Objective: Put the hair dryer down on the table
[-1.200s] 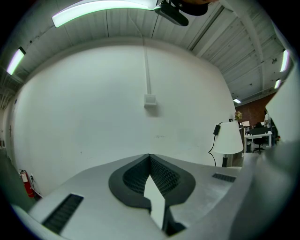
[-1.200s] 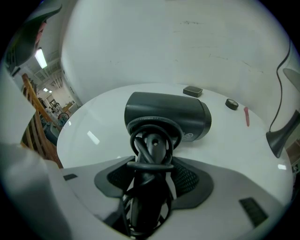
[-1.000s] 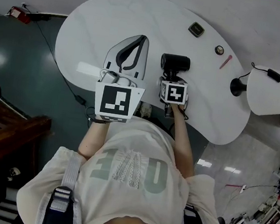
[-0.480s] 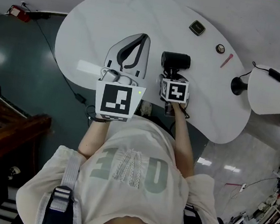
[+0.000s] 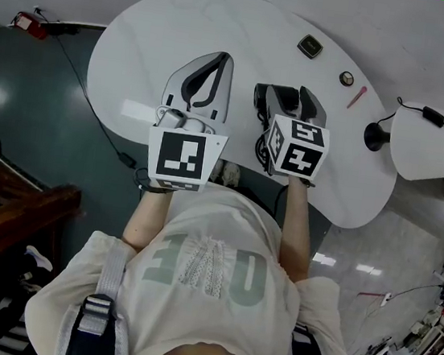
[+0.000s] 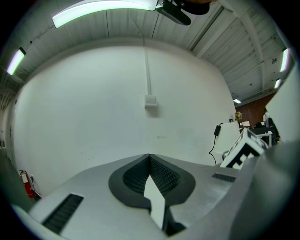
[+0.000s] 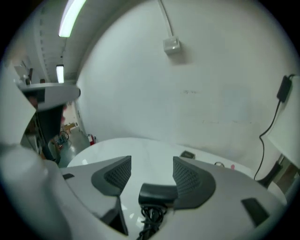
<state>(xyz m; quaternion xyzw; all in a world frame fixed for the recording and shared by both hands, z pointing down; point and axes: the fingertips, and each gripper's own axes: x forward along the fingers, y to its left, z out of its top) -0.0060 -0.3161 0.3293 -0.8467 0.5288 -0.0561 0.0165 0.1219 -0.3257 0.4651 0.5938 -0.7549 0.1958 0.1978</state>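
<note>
Right gripper view shows your right gripper (image 7: 152,169) with its 2 jaws spread wide and clamping nothing. The black hair dryer (image 7: 158,193) lies between them on the white table (image 7: 140,150), with its coiled cord (image 7: 149,219) on the side nearest you. Your left gripper (image 6: 150,157) is just to the left of the dryer, over the table, its jaws pressed together at the tips and holding nothing.

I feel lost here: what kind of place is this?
Likely a workshop or lab hall with a staged home corner: a white table holding a hair dryer and a lamp, under a ribbed ceiling with strip lights.
</note>
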